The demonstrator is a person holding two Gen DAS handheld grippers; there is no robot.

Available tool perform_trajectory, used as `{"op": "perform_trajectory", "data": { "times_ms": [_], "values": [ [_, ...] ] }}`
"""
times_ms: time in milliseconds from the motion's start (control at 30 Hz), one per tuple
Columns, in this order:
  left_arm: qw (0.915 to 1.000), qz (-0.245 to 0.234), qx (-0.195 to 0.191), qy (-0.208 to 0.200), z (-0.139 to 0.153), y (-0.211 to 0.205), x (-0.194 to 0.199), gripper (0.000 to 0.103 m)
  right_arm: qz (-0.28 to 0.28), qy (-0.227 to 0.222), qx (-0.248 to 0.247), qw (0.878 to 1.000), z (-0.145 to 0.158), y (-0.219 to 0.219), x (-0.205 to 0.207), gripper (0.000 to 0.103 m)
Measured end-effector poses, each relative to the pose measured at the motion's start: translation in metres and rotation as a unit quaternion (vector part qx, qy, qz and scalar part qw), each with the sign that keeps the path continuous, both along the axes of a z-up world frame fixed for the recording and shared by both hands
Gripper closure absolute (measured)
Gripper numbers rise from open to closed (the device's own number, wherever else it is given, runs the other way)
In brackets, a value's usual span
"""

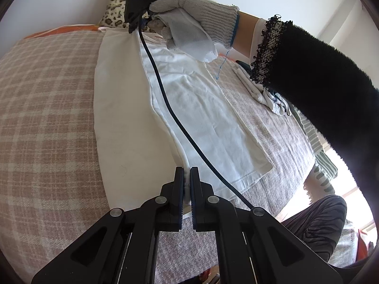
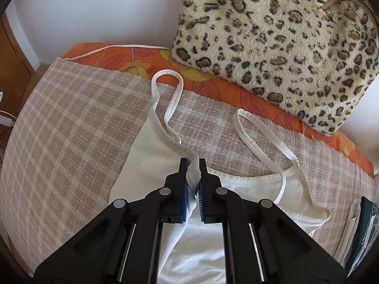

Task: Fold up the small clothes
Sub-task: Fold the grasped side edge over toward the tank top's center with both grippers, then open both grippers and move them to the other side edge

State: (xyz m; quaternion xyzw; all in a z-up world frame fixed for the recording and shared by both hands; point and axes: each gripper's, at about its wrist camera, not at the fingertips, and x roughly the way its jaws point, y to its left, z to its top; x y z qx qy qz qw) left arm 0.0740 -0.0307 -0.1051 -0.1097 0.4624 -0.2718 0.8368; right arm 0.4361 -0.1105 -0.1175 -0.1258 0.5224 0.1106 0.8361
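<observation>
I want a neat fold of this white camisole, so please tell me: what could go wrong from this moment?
1. The right gripper pinches only a narrow bit of the neckline edge of the white camisole; it may slip out.
2. The two loose straps lie free on the checked blanket and could drag or tangle under the fold.
3. The black cable hangs across the cloth toward the left gripper and might catch it.

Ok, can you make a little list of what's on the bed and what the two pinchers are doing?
garment: white strappy top, partly folded over itself
surface: pink checked blanket
left gripper: shut on the top's folded edge
right gripper: shut on the top's neckline near a strap
behind: leopard-print plush on orange flowered cloth
</observation>
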Motion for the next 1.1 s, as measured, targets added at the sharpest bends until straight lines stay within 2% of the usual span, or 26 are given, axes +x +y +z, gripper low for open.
{"op": "perform_trajectory", "data": {
  "times_ms": [367, 500, 533, 600, 667, 733, 833, 1100],
  "values": [
    [0.9995, -0.017, 0.019, 0.019, -0.014, -0.02, 0.007, 0.099, 0.004, 0.013, 0.009, 1.0, -0.02, -0.01, 0.007, 0.095],
    [0.9993, -0.019, 0.025, 0.023, -0.015, -0.023, 0.007, 0.098, 0.001, 0.013, -0.002, 1.0, -0.024, -0.012, 0.009, 0.095],
    [0.9991, -0.021, 0.025, 0.026, -0.015, -0.024, 0.007, 0.096, -0.001, 0.013, -0.004, 1.0, -0.025, -0.014, 0.01, 0.093],
    [0.9988, -0.027, 0.027, 0.029, -0.015, -0.026, 0.007, 0.09, -0.007, 0.01, -0.011, 1.0, -0.023, -0.016, 0.011, 0.082],
    [0.9983, -0.039, 0.03, 0.03, -0.015, -0.03, 0.003, 0.086, -0.015, -0.001, -0.034, 0.999, -0.021, -0.018, 0.012, 0.06],
    [0.9978, -0.05, 0.035, 0.025, -0.014, -0.033, -0.002, 0.078, -0.021, -0.009, -0.036, 0.999, -0.018, -0.024, 0.01, 0.059],
    [0.9972, -0.057, 0.046, 0.017, -0.012, -0.036, -0.008, 0.074, -0.033, -0.012, -0.018, 0.999, -0.008, -0.038, 0.007, 0.059],
    [0.9971, -0.037, 0.061, -0.025, 0.003, -0.028, -0.018, 0.074, -0.058, -0.035, 0.042, 0.997, 0.034, -0.082, -0.019, 0.056]
  ]
}}
